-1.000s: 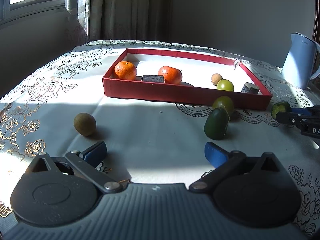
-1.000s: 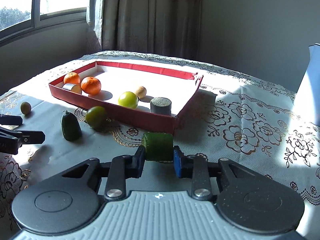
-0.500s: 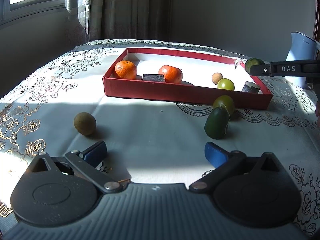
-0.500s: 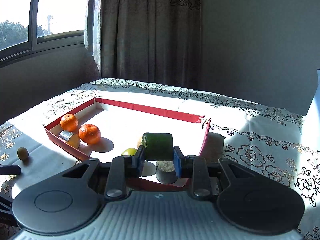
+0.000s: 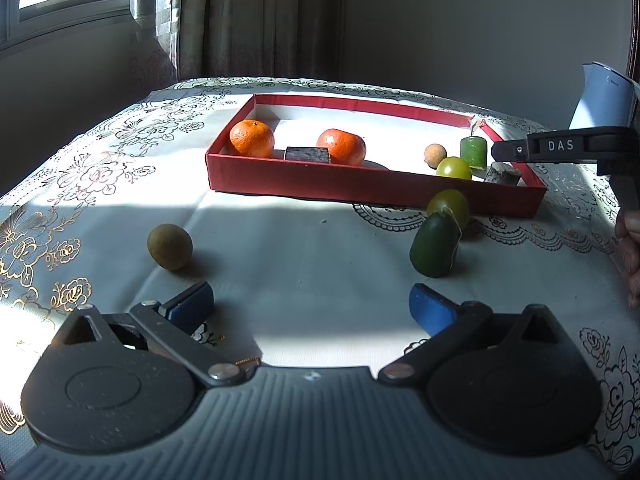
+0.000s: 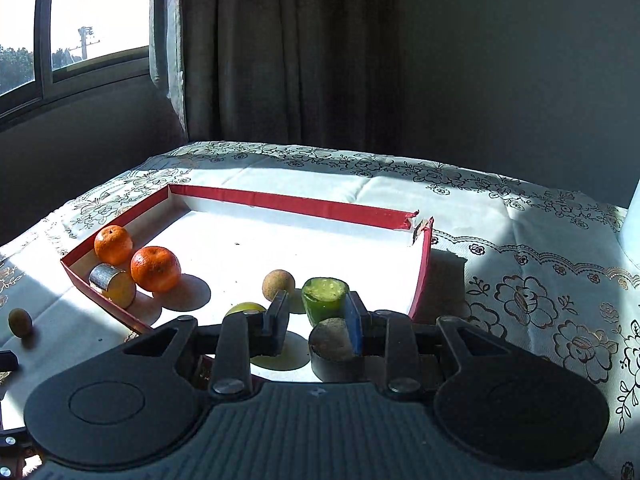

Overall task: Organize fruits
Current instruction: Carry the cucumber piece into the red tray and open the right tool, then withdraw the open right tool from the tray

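Observation:
The red tray (image 5: 360, 188) holds two oranges (image 5: 252, 138), a small brown ball (image 5: 435, 155) and a light green round fruit (image 5: 453, 168). A green cut piece (image 6: 324, 300) stands upright on the tray floor at its right end, also visible from the left wrist (image 5: 473, 152). My right gripper (image 6: 316, 302) hovers at it, jaws barely wider than the piece. The blue pad touches its right side and a thin gap shows on its left. My left gripper (image 5: 312, 308) rests open and empty over the cloth. Before it lie a brown fruit (image 5: 170, 246), a dark green fruit (image 5: 435, 250) and a yellow-green fruit (image 5: 448, 204).
Two dark cut blocks sit in the tray, one between the oranges (image 5: 307, 154) and one at the right end (image 5: 502, 174). A pale blue pitcher (image 5: 604, 100) stands at the far right. A person's hand (image 5: 630, 256) shows at the right edge. The tray's far right corner is torn.
My right gripper carried the green piece from the cloth up over the tray's right wall. The piece now stands on the tray floor, loose from the pads. The left gripper stayed put.

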